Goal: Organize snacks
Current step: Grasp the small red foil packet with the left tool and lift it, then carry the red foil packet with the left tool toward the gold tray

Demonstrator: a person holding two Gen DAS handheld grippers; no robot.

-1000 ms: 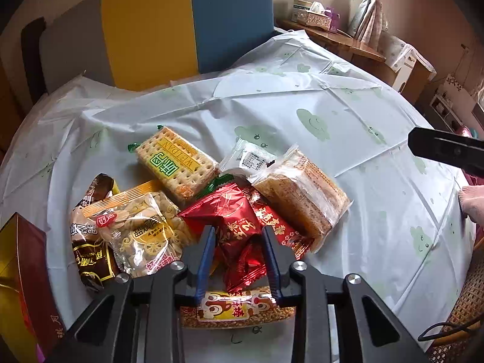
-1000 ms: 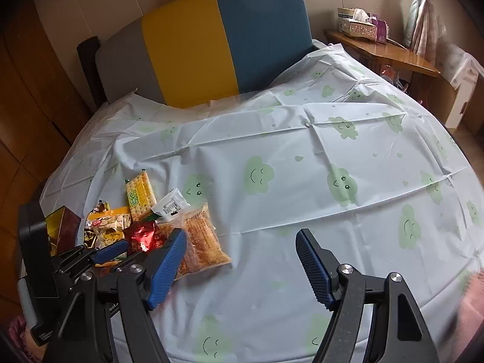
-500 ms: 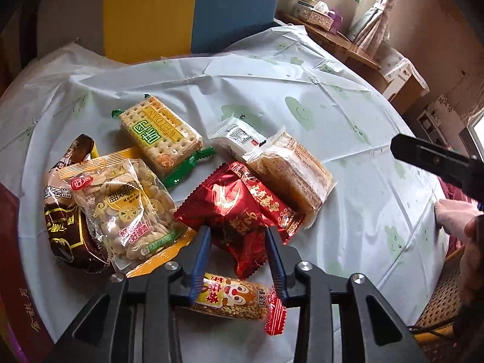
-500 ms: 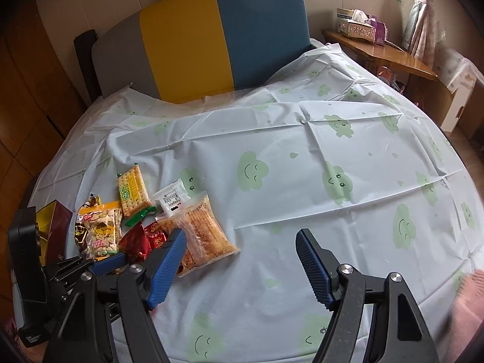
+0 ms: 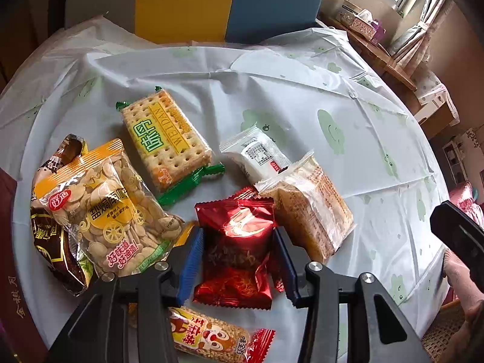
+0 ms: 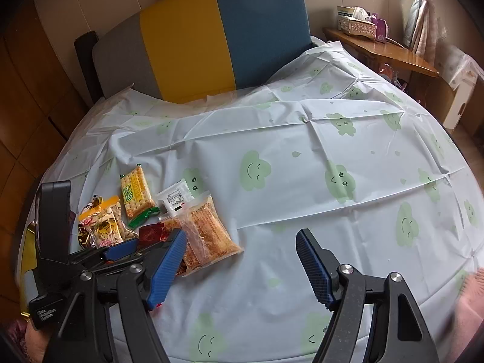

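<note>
A pile of snacks lies on the clouded tablecloth point(image 5: 302, 96). In the left wrist view my left gripper point(image 5: 239, 257) is shut on a red foil packet point(image 5: 236, 251), its blue pads pressing both sides. Around it lie a cracker pack point(image 5: 165, 142), a seed bag point(image 5: 112, 211), a brown packet point(image 5: 51, 236), a white sachet point(image 5: 257, 154), a clear-wrapped biscuit pack point(image 5: 311, 208) and a squirrel-print bar point(image 5: 208, 341). In the right wrist view my right gripper point(image 6: 242, 266) is open and empty over bare cloth, right of the pile point(image 6: 169, 214) and the left gripper point(image 6: 121, 251).
A dark red box point(image 5: 12, 272) sits at the table's left edge. A yellow, blue and grey chair back point(image 6: 211, 39) stands behind the table. A wooden side table point(image 6: 384, 51) with a tissue box point(image 6: 357, 21) is at the far right.
My left gripper has moved forward onto the pile and closed on the red foil packet. The right gripper has stayed open, shifting only slightly.
</note>
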